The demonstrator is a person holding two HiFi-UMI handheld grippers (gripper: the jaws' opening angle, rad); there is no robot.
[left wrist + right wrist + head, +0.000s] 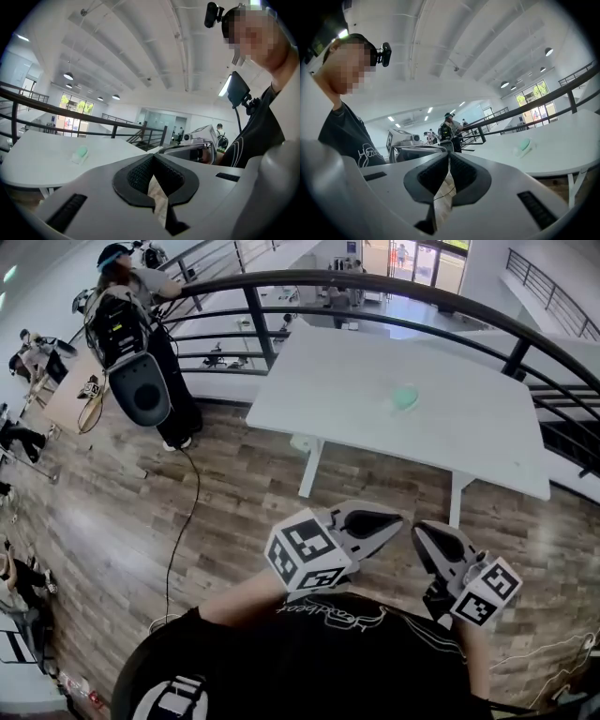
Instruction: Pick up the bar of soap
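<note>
White table [469,427], wood floor [234,493], railing [375,282] behind; bar of soap [404,397] lies pointing roughly toward it; left gripper [380,521] and right gripper [433,542] closed tight, empty.

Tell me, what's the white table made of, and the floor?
The table looks like smooth matte white laminate or painted board, plain and grainless. The floor looks like wood planks or wood-look vinyl: brown grain and plank seams show.

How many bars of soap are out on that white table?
1. The pale green soap lies on the white table, right of its middle. Nearly all the tabletop shows, so a hidden second one is unlikely.
</note>
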